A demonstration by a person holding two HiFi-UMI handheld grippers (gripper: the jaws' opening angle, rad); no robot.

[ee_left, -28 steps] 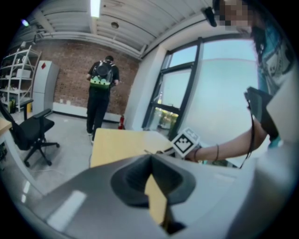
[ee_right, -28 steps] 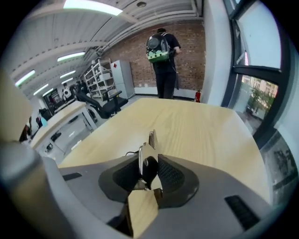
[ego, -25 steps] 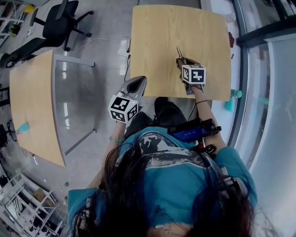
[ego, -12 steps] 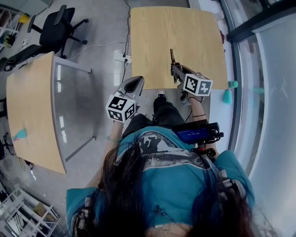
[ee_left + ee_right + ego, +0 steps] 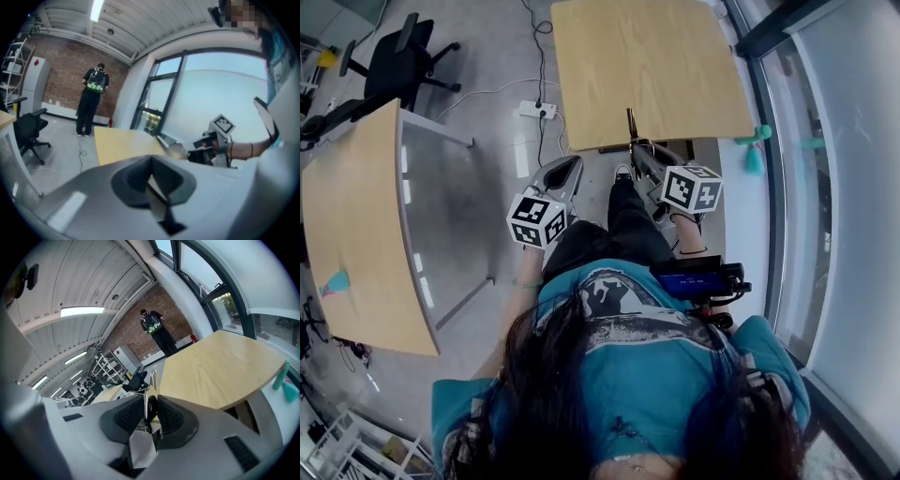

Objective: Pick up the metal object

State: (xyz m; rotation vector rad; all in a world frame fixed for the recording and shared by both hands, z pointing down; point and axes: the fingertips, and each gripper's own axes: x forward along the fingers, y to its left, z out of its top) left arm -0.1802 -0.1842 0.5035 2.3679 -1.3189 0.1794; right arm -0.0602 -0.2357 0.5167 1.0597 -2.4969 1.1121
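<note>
item: curved side table [image 5: 347, 216], far left, pale wood top. an office chair [image 5: 394, 61] stands beyond it and a power strip [image 5: 534, 110] lies on the floor further right.

item: left gripper [image 5: 565, 172], held low over the person's lap, well apart from the task's thing. in its own view [image 5: 151, 178] the two dark pads meet with nothing between them. idle.

item: metal object [image 5: 630, 127], a slender flat strip, bright, with a round hole near the held end. location: in the air at the near edge of the wooden table [image 5: 647, 66], off its top, with its free end pointing away from the person. in the right gripper view [image 5: 151, 380] it stands up between the pads, narrow end out.

item: right gripper [image 5: 642, 155], ahead of the person's right knee. its tongs [image 5: 149, 414] are pressed onto the lower part of the strip, one ribbed pad on each flat face.

handling, by judgement: light, stiff and smooth. the thin faces give little purchase, so it may pivot or slide if swung. best taken across the flats near the holed end, as here, with firm, steady pressure. the pick looks done.

item: teal item [image 5: 753, 157], right of the table by the window. kind unclear.
</note>
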